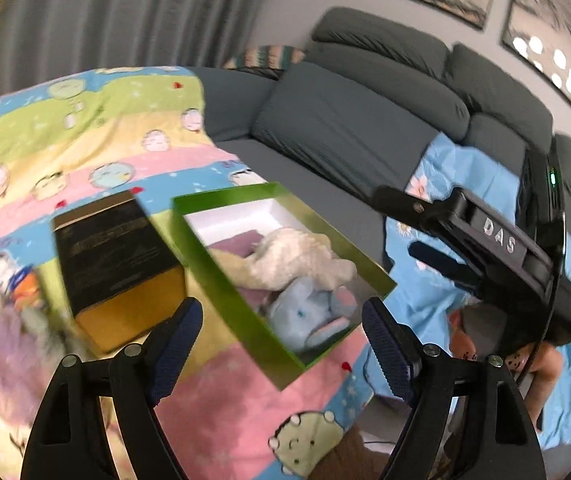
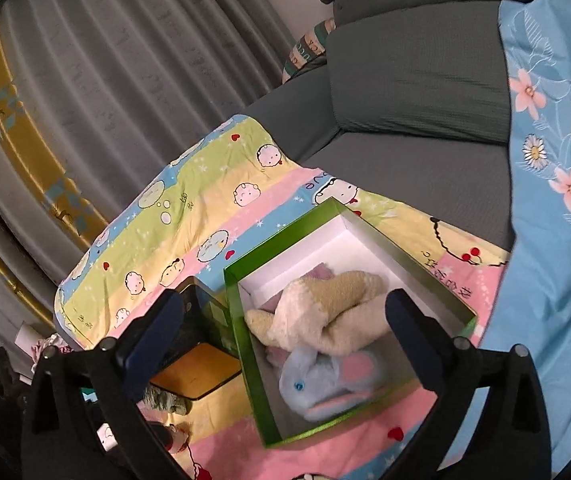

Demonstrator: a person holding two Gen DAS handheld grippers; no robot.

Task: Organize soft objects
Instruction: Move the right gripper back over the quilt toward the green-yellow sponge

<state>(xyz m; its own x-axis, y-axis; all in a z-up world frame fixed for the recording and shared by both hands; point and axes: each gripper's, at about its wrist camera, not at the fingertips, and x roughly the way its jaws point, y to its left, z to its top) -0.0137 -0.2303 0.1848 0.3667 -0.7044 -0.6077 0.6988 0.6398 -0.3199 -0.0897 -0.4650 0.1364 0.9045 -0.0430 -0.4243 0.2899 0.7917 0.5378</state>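
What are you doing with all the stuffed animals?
A person with a gripper in each hand is tidying soft toys. A blue elephant and a cream plush toy already lie in the green box on the colourful blanket. Both the left gripper and right gripper are open and empty.

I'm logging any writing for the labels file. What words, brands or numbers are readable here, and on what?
"DAS": raised letters on the right hand-held gripper, seen from the left wrist view.
Gold print on the black box: too blurred to read.
Lettering on the striped cartoon blanket, upside down near the green box: not legible.
Striped cushion lettering: too small to read.
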